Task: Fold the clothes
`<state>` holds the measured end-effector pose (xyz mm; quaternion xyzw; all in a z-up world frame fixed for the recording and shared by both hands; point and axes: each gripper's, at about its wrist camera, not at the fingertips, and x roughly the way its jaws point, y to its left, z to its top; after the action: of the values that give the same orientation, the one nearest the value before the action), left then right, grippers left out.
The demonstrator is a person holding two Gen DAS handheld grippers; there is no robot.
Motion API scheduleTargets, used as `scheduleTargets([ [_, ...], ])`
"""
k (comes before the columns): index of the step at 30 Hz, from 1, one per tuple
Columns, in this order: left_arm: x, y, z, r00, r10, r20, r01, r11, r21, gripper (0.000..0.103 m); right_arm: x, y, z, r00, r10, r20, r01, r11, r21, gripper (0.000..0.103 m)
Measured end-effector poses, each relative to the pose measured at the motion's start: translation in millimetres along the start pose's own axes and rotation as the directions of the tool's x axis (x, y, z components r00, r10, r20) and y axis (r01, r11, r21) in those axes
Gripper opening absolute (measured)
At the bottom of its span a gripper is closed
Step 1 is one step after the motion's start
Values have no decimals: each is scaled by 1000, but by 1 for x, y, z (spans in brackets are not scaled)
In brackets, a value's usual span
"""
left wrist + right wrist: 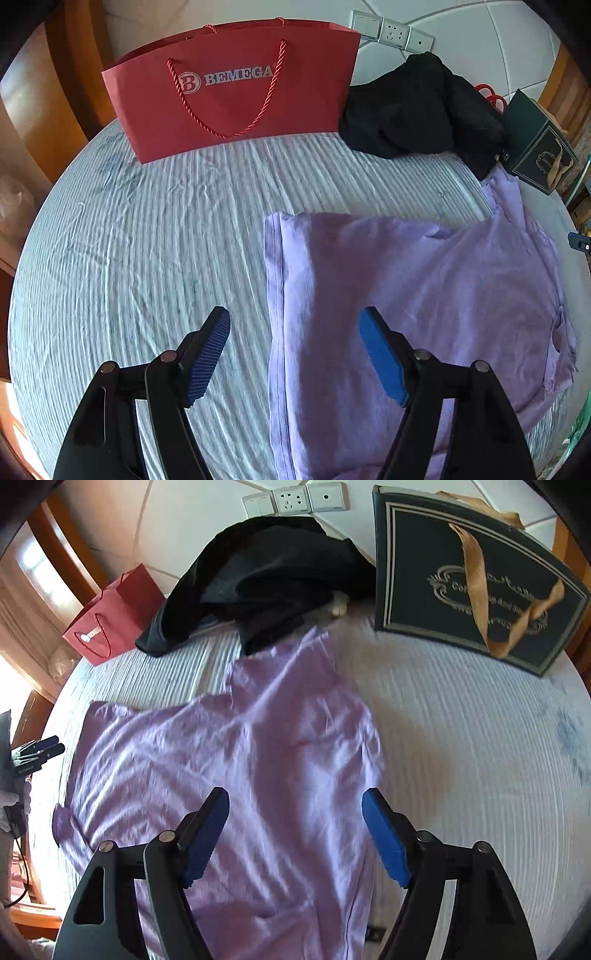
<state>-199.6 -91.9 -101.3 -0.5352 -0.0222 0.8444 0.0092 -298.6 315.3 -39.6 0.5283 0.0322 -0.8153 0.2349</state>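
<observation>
Striped bedsheet (147,221) bears a rumpled, part-folded lilac garment (424,295).

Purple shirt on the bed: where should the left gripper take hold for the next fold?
Probably the purple shirt is best pinched along its straight seamed edge, which lies flat and exposed on the striped sheet. The open left gripper could come down from above, one finger either side of that edge.

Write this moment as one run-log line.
stage: mid-fold | left gripper: open, empty | right gripper: open, empty | shirt: flat on bed
</observation>
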Motion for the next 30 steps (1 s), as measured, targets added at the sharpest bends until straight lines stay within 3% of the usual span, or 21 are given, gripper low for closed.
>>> scheduleTargets([
  [5, 26, 0, 25, 999, -5, -32, 4, 1000, -7, 75, 38, -4, 67, 1000, -28, 14, 28, 1000, 2, 73],
  [11, 42, 5, 30, 999, -9, -42, 8, 1000, -21, 75, 79, -6, 101, 997, -68, -30, 67, 997, -30, 73],
  [16, 49, 11, 31, 999, 12, -37, -13, 1000, -18, 75, 101, -8, 105, 995, -78, -60, 76, 996, -37, 73],
  [17, 48, 10, 32, 999, 20, -30, -21, 1000, -17, 75, 105, -8, 104, 994, -83, -68, 81, 996, -38, 67],
  [18, 46, 9, 33, 999, 26, -21, -26, 1000, -16, 75, 108, -7, 104, 993, -90, -76, 88, 995, -38, 53],
  [19, 44, 7, 36, 1000, 20, -9, -20, 1000, -16, 75, 112, -6, 103, 992, -97, -82, 94, 995, -39, 48],
  [22, 38, 4, 43, 1000, 7, 3, -7, 1000, -10, 75, 118, -5, 99, 992, -100, -80, 97, 994, -43, 48],
  [27, 59, -1, 47, 997, 38, -70, -37, 999, 21, 75, 126, -5, 94, 991, -101, -89, 97, 994, -57, 49],
  [30, 60, -4, 43, 998, 37, -59, -35, 999, 33, 70, 131, 2, 88, 988, -135, -81, 127, 988, -93, 50],
])
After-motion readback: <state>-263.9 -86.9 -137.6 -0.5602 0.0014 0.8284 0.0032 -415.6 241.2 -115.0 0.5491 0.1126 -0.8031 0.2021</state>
